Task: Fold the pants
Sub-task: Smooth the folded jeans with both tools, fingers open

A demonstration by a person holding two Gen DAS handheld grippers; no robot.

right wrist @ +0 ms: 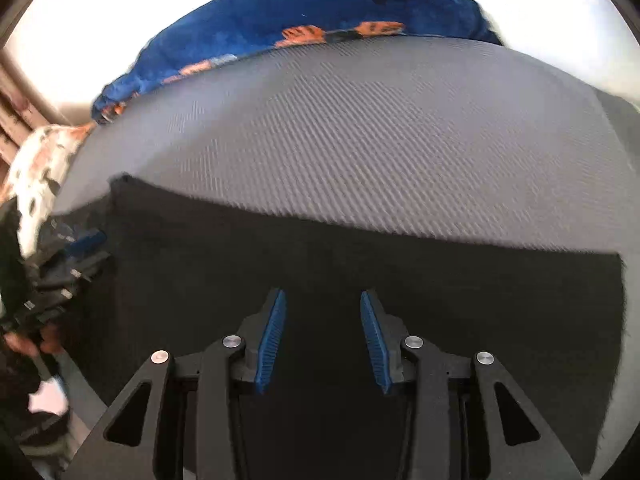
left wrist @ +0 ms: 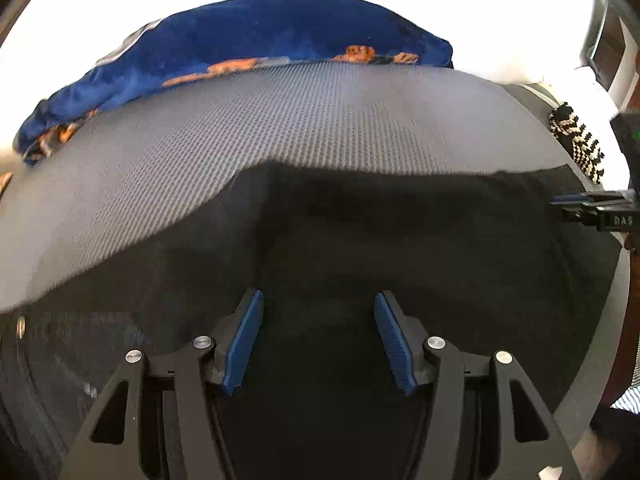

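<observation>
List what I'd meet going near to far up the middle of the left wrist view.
left gripper, jaws open → black pants → grey textured mat → blue blanket with orange print.

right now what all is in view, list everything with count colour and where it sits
black fabric pants: one, black, spread flat on the near part of the surface, under both grippers
grey textured mat: one, grey, covers the surface beyond the pants
blue fleece blanket with orange prints: one, blue and orange, bunched along the far edge of the mat
black and white zigzag cloth: one, at the mat's right edge in the left wrist view
white cloth with orange and black marks: one, at the left edge in the right wrist view
left gripper: one, black with blue pads, open over the pants
right gripper: one, black with blue pads, open over the pants
</observation>
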